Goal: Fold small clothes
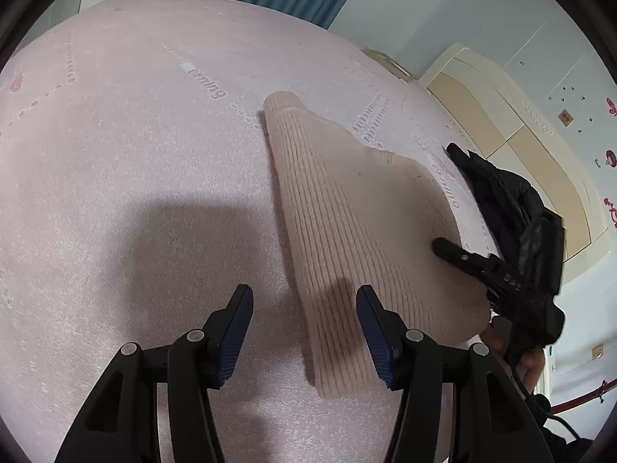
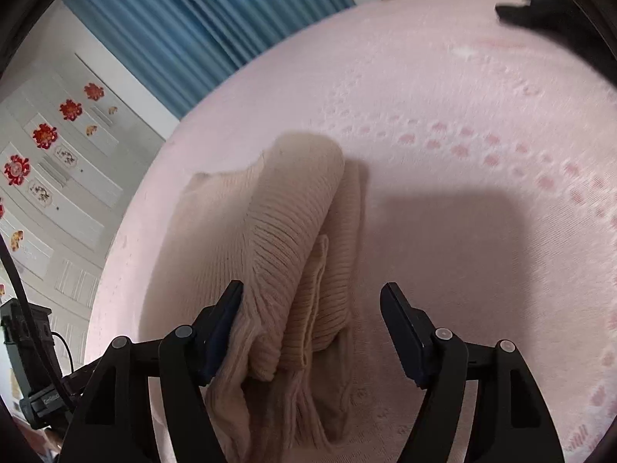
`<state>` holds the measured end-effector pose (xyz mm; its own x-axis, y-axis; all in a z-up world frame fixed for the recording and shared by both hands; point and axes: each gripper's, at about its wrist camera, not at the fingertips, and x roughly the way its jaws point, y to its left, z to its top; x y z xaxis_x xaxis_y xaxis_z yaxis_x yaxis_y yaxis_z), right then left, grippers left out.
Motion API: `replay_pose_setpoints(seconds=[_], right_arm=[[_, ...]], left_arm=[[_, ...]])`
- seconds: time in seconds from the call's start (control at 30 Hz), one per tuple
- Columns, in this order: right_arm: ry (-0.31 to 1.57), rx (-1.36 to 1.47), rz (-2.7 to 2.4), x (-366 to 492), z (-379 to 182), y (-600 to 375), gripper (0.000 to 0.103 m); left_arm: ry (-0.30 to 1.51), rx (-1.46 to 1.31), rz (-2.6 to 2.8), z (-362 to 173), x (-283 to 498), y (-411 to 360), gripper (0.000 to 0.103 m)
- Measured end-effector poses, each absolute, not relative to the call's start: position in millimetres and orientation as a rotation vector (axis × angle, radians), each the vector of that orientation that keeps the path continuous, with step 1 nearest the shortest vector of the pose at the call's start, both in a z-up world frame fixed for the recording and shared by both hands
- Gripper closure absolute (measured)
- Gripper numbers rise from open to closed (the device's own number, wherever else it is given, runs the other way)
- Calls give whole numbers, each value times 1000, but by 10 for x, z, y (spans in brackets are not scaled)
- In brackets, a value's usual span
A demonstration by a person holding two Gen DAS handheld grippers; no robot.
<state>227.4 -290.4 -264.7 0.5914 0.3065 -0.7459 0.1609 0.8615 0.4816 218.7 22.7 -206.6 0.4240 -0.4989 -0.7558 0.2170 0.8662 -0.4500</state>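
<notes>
A beige ribbed knit garment [image 1: 347,231] lies folded into a long strip on the pink mattress [image 1: 135,135]. My left gripper [image 1: 304,301] is open and empty, hovering over the garment's near end, with the right finger above the knit. My right gripper [image 2: 312,297] is open over the garment [image 2: 285,231], its left finger [image 2: 227,308] touching a raised fold of the knit. The right gripper also shows in the left wrist view [image 1: 447,249], one fingertip resting on the garment's right edge.
A black jacket [image 1: 501,200] lies on the mattress edge at the right; it also shows in the right wrist view [image 2: 547,11]. Blue curtains [image 2: 200,19] and a cream headboard [image 1: 501,115] stand beyond the bed. A decorated wardrobe [image 2: 50,162] is at the left.
</notes>
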Motion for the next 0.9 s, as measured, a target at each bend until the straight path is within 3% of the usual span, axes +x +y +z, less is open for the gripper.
replay_pose_setpoints(seconds=[0.2, 0.27, 0.37, 0.47, 0.9], right_arm=[[1015, 625, 156, 2615, -2865, -2831, 25], [1048, 642, 217, 2690, -2895, -2838, 48], [1053, 692, 245, 2711, -2841, -2933, 65], [999, 754, 263, 2616, -2564, -2975, 68], [928, 484, 80, 2103, -1255, -2650, 69]], left_arm=[[1038, -351, -452, -2041, 2174, 409, 50], [1035, -376, -446, -2027, 2142, 492, 50], [1024, -391, -432, -1984, 2069, 576, 50], [1003, -410, -427, -1893, 1971, 676, 50], [946, -433, -427, -1580, 1667, 928, 51]])
